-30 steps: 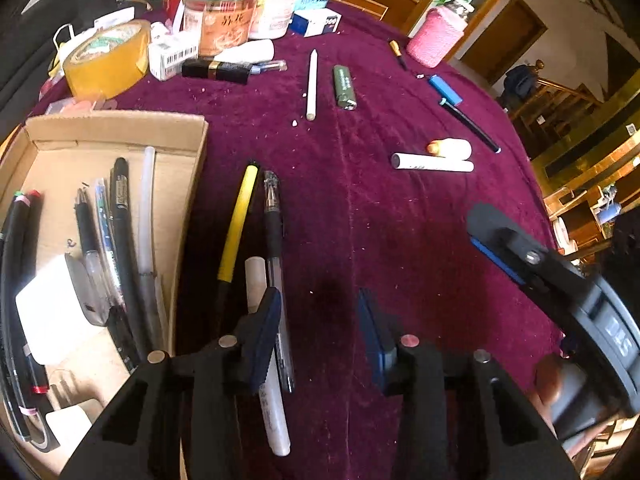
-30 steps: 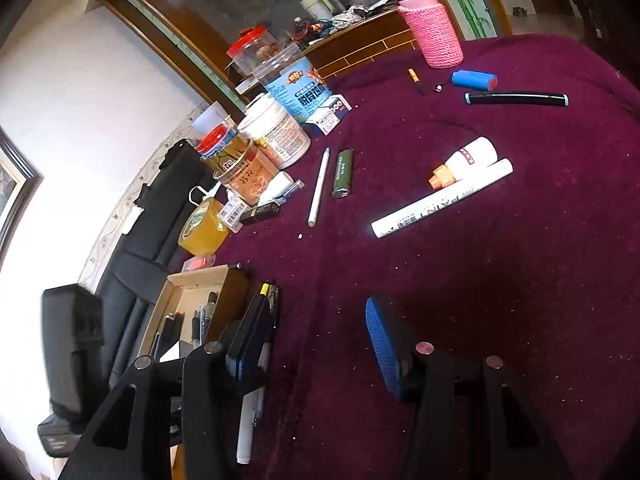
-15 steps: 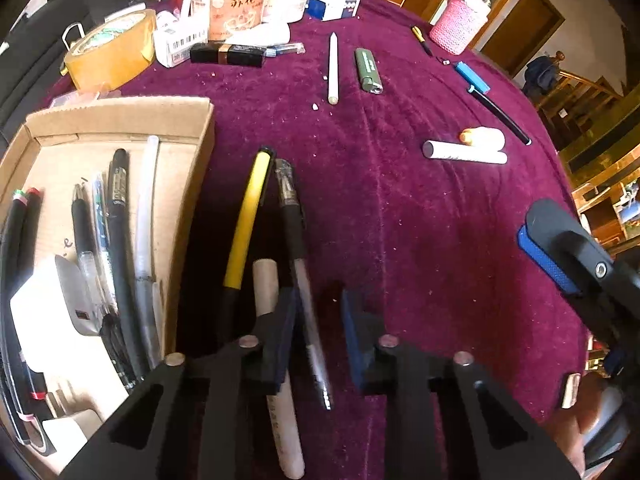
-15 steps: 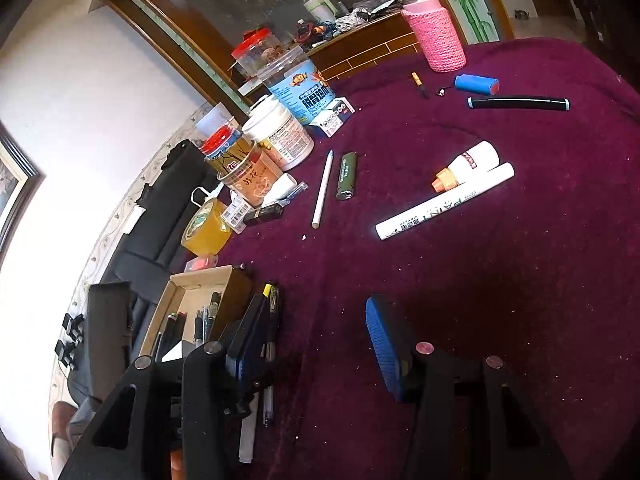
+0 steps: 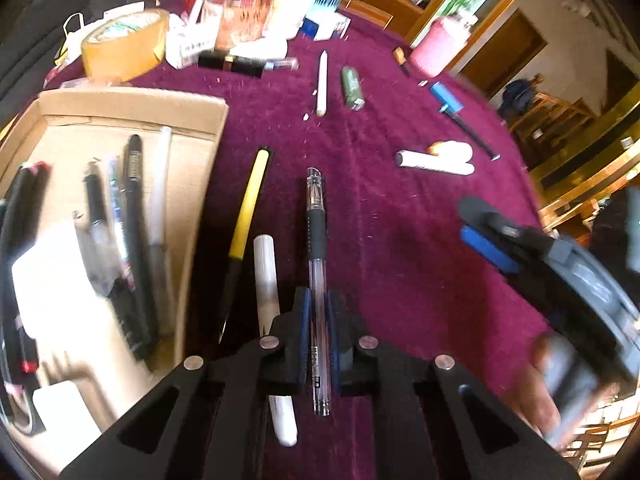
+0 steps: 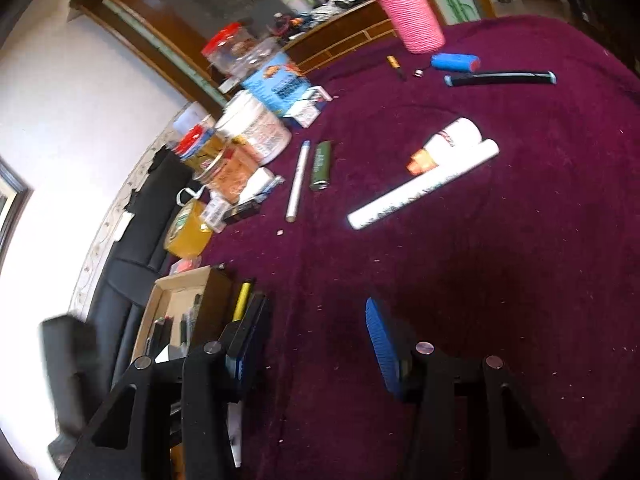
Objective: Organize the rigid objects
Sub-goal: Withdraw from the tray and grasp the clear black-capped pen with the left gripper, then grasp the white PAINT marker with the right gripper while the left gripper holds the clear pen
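My left gripper (image 5: 319, 320) is shut on a clear gel pen (image 5: 316, 240) with a black grip, held pointing forward above the maroon tablecloth (image 5: 400, 220). A yellow-and-black pen (image 5: 248, 216) and a white marker (image 5: 269, 280) lie just left of it. A cardboard box (image 5: 208, 168) at the left holds several pens. My right gripper (image 6: 316, 344) is open and empty over the cloth; it also shows at the right of the left wrist view (image 5: 492, 240). A long white marker (image 6: 420, 186) and a small white bottle (image 6: 448, 142) lie ahead of it.
At the far side lie a white pen (image 5: 322, 84), a green lighter (image 5: 352, 88), a blue tube (image 6: 456, 62) and a black pen (image 6: 500, 79). A tape roll (image 5: 124, 46), jars and boxes crowd the back left. A pink cup (image 6: 412, 20) stands at the back.
My left gripper closed on the clear gel pen and lifted it off the cloth. The right gripper stayed open and shifted slightly.
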`<state>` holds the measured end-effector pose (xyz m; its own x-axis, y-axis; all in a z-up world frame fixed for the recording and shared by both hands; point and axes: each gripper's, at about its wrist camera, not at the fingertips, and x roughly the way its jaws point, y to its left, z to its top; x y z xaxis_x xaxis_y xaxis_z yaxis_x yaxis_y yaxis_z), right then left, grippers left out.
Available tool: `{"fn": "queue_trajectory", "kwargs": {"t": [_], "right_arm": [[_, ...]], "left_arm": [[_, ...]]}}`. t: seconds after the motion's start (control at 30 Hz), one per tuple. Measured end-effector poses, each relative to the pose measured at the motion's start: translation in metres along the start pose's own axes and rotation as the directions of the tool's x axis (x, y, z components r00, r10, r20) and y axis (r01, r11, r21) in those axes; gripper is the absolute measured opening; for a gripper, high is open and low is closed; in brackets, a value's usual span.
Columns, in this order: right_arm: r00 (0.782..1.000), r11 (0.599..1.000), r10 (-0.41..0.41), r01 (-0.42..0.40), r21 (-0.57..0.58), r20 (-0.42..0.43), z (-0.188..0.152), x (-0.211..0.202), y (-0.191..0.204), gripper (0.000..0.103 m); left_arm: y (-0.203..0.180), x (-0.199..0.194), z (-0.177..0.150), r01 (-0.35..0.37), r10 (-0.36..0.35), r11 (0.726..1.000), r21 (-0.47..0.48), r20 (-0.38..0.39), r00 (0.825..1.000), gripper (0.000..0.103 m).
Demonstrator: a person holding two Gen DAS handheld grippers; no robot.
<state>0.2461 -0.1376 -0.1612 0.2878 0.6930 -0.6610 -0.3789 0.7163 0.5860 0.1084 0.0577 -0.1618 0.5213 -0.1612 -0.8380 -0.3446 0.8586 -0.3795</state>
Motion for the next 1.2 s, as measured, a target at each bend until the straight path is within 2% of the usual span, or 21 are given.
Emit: {"fn": "queue_trajectory", "kwargs": {"t": [0.13,0.27,0.37,0.53,0.7,0.93,1.1,1.13,1.17,1.2], "right_arm": [[1.000,0.999,-0.028,0.028,0.042,0.007,0.002,0.001,-0.009,0.054],[0.999,0.995,-0.054,0.054,0.081,0.004,0.004,0.005,-0.018,0.054],[0.995,0.991,-0.103,0.103,0.089,-0.007,0.006,0.011,-0.023,0.054],[0.984,0.965,-0.162,0.174,0.195,-0.073,0.025,0.026,-0.032,0.054],[0.951,0.919,-0.302,0.307,0.247,-0.059,0.058,0.042,-0.025,0.054],[0.911,0.869,-0.406,0.407,0.280,-0.065,0.083,0.060,-0.023,0.054],[0.854,0.806,-0.515,0.513,0.294,-0.080,0.091,0.074,-0.026,0.054],[0.846,0.803,-0.527,0.527,0.278,-0.080,0.090,0.075,-0.024,0.052],[0.838,0.800,-0.540,0.540,0.263,-0.078,0.089,0.076,-0.022,0.040],[0.826,0.791,-0.559,0.557,0.252,-0.070,0.085,0.074,-0.021,0.034]], "left_arm": [[0.012,-0.032,-0.017,0.082,-0.080,0.996,-0.039,0.050,0.996,0.008],[0.025,-0.054,-0.033,0.122,-0.116,0.990,-0.068,0.092,0.989,0.008],[0.031,-0.065,-0.041,0.148,-0.140,0.987,-0.066,0.107,0.984,0.008],[0.042,-0.082,-0.050,0.179,-0.169,0.982,-0.065,0.138,0.976,0.008],[0.049,-0.090,-0.056,0.200,-0.190,0.978,-0.062,0.141,0.972,0.008],[0.057,-0.093,-0.059,0.221,-0.210,0.973,-0.068,0.147,0.967,0.008],[0.059,-0.097,-0.060,0.227,-0.216,0.972,-0.059,0.153,0.964,0.008],[0.059,-0.098,-0.061,0.225,-0.214,0.973,-0.057,0.156,0.964,0.008],[0.059,-0.099,-0.062,0.224,-0.213,0.973,-0.057,0.158,0.964,0.008],[0.059,-0.101,-0.063,0.226,-0.215,0.972,-0.057,0.158,0.964,0.008]]}}
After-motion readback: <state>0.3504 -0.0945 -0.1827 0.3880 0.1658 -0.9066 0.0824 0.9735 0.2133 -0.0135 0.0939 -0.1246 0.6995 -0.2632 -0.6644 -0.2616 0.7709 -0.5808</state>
